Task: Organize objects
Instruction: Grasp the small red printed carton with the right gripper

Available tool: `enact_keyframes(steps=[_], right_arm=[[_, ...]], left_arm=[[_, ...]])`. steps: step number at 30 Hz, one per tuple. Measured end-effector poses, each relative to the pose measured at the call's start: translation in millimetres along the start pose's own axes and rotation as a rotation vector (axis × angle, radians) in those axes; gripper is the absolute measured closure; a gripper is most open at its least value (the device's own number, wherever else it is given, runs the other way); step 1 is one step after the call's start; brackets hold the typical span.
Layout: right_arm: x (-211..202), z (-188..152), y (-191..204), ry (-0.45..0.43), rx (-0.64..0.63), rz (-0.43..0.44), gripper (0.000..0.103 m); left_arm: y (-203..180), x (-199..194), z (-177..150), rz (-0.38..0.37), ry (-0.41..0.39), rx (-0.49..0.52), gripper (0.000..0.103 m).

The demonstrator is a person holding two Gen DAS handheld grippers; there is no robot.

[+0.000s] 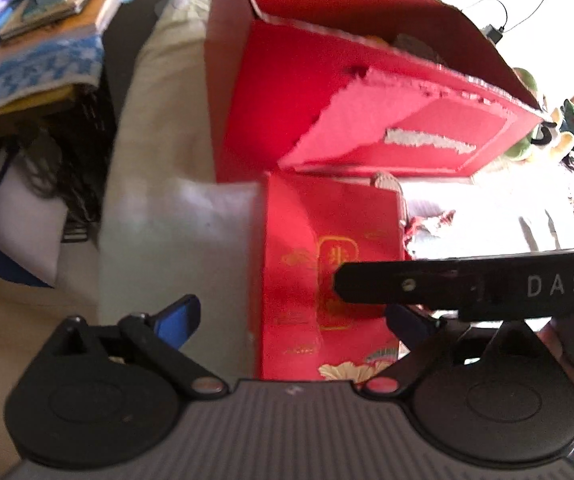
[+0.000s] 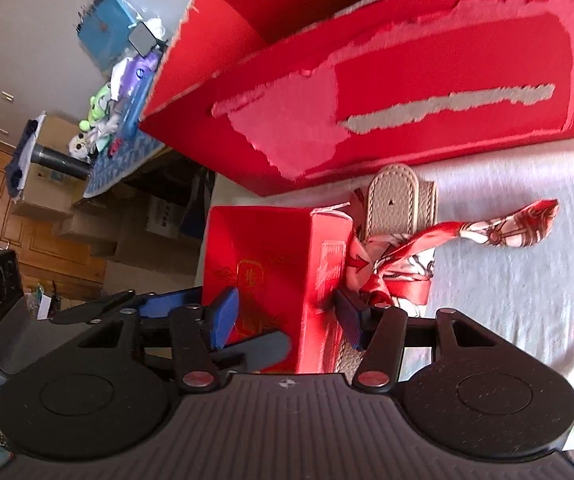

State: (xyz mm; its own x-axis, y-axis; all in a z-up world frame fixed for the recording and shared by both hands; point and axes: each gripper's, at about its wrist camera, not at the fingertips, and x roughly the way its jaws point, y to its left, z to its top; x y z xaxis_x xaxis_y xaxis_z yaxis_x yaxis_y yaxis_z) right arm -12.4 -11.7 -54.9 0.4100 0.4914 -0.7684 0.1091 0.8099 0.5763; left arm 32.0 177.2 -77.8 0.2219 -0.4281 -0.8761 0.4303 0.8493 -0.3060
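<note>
Blue-and-white patterned cloth (image 1: 35, 68) at far left, draped over a desk, with a stack of books (image 1: 55, 4) on top. Nearer and to the right, pale bed cover (image 1: 167, 220), smooth and bare on that side. On it, centre, a small red box (image 1: 327, 248) with gold print on its face, lying lengthwise between the blue pads (image 1: 179, 316) of the left gripper (image 1: 293, 316). Spread wide here, with a clear gap between the left pad and the box's left edge, and the right pad just beside the box's right edge. Behind, farther off, a large red carton (image 1: 327, 100), open at the top, with torn patches and a grey strip on its near wall. Across the small box's face from the right, a black finger (image 1: 427, 284) of the right gripper (image 2: 287, 316), lettered DAS. Through the right wrist camera, the same small red box (image 2: 259, 248) just ahead, with one blue pad (image 2: 223, 316) over its printed face and the other against its right side. Jaws moderately apart; cannot tell whether actually clamped on the box. Just right of the box, touching it, a beige leather strap (image 2: 399, 196) wrapped in a red-and-white scarf (image 2: 499, 232), with the scarf's tail trailing right over the cover (image 2: 507, 320). Above these, the carton's torn wall (image 2: 407, 60).
</note>
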Motion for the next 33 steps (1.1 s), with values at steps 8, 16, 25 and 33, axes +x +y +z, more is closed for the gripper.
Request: enact_keyframes(steps=[8,16,25,33], right_arm=[[3.2,-2.6,1.4,0.025,-0.009,-0.009,0.052],[1.0,-1.8,7.2,0.024,-0.039,-0.019,0.059],[-22.7,2.6,21.6,-0.014,-0.127,0.037,0.06],[-53.3,6.0,33.3,-0.062,-0.171,0.081,0.06]], left_arm=[[-12.4,-0.4,-1.1,0.0,-0.008,0.052,0.022],[-18.7,-12.2,-2.1,0.03,-0.034,0.072,0.025],[-33.8,-51.0,-2.6,0.024,-0.106,0.104,0.025],[-63.2,-87.2,-1.4,0.02,-0.193,0.232,0.025]])
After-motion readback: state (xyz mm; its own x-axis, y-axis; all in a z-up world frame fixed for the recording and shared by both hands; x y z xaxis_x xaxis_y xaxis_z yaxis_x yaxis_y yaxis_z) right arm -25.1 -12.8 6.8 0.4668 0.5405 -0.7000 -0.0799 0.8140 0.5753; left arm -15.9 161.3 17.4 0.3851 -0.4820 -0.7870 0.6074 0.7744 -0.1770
